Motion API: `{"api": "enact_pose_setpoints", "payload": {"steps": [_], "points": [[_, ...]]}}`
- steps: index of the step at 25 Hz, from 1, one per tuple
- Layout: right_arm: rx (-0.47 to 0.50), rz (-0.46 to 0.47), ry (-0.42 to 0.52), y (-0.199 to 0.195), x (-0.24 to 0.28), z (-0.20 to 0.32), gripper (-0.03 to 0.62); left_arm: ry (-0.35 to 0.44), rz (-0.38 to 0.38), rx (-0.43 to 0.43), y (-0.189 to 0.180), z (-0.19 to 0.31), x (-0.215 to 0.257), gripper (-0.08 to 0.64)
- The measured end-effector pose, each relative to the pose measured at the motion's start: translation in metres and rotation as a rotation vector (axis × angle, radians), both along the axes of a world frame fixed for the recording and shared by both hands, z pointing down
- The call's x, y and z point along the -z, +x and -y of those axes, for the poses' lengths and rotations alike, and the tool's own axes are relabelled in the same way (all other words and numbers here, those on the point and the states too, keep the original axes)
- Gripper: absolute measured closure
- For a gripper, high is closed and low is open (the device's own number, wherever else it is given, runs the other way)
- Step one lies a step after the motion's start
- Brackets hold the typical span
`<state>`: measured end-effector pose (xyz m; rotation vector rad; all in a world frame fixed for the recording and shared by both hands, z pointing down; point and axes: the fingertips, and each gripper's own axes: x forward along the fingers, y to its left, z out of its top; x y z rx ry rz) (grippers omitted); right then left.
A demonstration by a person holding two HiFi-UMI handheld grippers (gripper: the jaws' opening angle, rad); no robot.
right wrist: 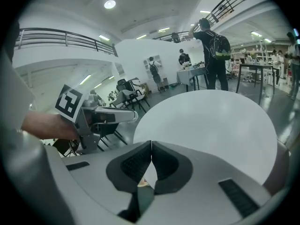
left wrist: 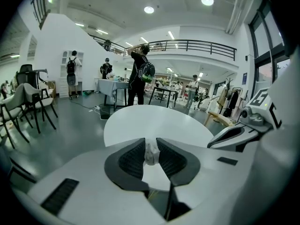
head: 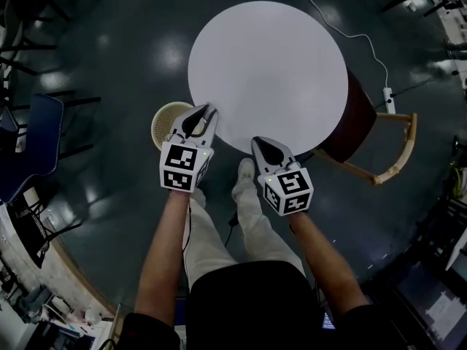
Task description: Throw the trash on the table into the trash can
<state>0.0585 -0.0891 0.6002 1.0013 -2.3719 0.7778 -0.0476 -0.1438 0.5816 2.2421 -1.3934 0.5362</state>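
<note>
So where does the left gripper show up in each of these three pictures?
Head view: left gripper, left of centre, at the near edge of the round white table, overlapping the trash can.
Left gripper view: its own jaws, bottom centre, shut on a white scrap.
Right gripper view: middle left, with its marker cube.
Shared landmark: the round white table.

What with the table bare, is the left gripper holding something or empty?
Holding. The left gripper pinches a small white wad between its jaws.
</note>
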Motion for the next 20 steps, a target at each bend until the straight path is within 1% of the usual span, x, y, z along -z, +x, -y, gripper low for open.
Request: {"api": "enact_pose_setpoints", "payload": {"steps": [10,16,20], "points": [[0.109,0.012,0.009,-0.064,0.007,-0.011,0.572,-0.002,-0.001,0.106,-0.064,-0.035,0.006,0.476],[0.185,0.028,0.005,-0.113,0.005,-0.028,0.572,-0.028,-0.011,0.184,-0.109,-0.069,-0.004,0.476],[0.216,0.033,-0.006,-0.144,-0.005,-0.04,0.572,-0.043,-0.018,0.216,-0.137,-0.089,-0.017,0.476]]}}
